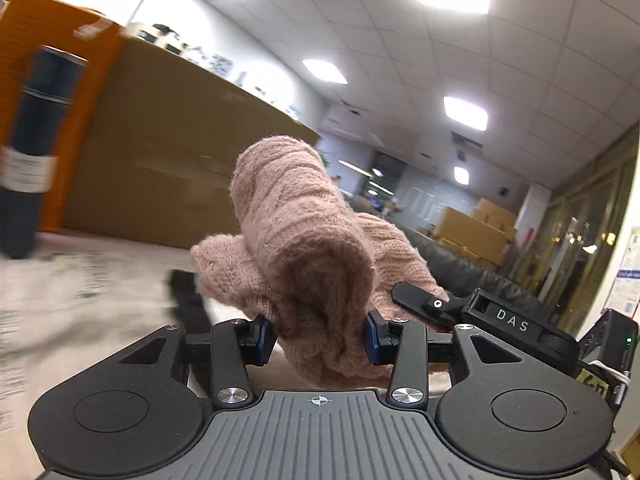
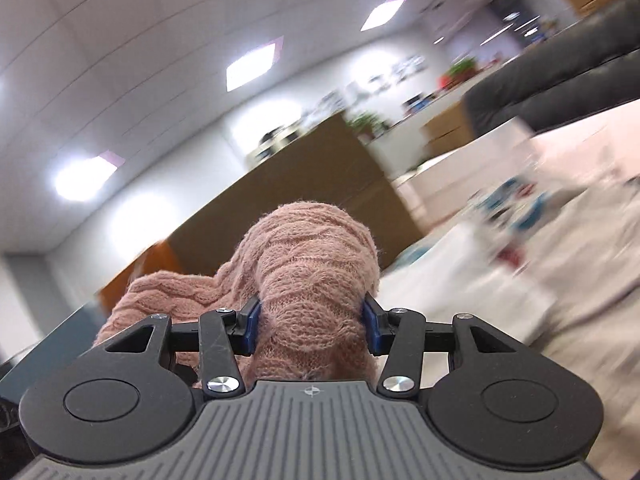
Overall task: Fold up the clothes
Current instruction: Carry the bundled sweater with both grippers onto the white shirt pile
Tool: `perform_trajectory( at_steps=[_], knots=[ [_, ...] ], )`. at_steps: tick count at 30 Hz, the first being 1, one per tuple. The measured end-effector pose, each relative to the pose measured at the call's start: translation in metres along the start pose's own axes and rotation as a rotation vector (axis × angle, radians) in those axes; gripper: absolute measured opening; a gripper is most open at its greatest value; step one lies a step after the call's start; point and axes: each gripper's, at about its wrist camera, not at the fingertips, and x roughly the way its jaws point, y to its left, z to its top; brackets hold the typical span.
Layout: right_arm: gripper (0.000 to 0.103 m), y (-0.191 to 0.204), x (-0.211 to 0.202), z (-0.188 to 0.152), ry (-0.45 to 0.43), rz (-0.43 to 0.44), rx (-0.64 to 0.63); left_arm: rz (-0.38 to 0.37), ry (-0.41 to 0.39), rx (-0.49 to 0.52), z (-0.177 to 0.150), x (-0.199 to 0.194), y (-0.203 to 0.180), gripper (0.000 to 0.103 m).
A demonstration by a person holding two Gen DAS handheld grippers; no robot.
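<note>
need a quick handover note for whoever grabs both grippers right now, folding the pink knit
Left gripper: shut on a bunched fold of the pink knit garment, which stands up between its blue pads.
Right gripper: shut on another bunch of the same garment. Its body shows in the left view, close beside the left one.
Position: both cameras tilt up toward the ceiling, and the knit is lifted above the pale patterned table cover. A dark cylinder stands at the table's far left.
Done: both ends gripped and raised.
Left: no finished fold is visible. Lay the knit down, fold it, release.
</note>
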Motion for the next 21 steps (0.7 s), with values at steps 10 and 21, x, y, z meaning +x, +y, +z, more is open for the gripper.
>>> perform_trajectory(
  at_steps=[10, 21],
  knots=[
    [0.049, -0.057, 0.044, 0.009, -0.009, -0.239, -0.039, 0.127, 0.010, -0.047, -0.011, 0.055, 0.011, 0.088],
    [0.080, -0.088, 0.073, 0.000, 0.123, -0.371, 0.009, 0.288, 0.129, -0.174, -0.019, 0.054, 0.046, 0.089]
  ],
)
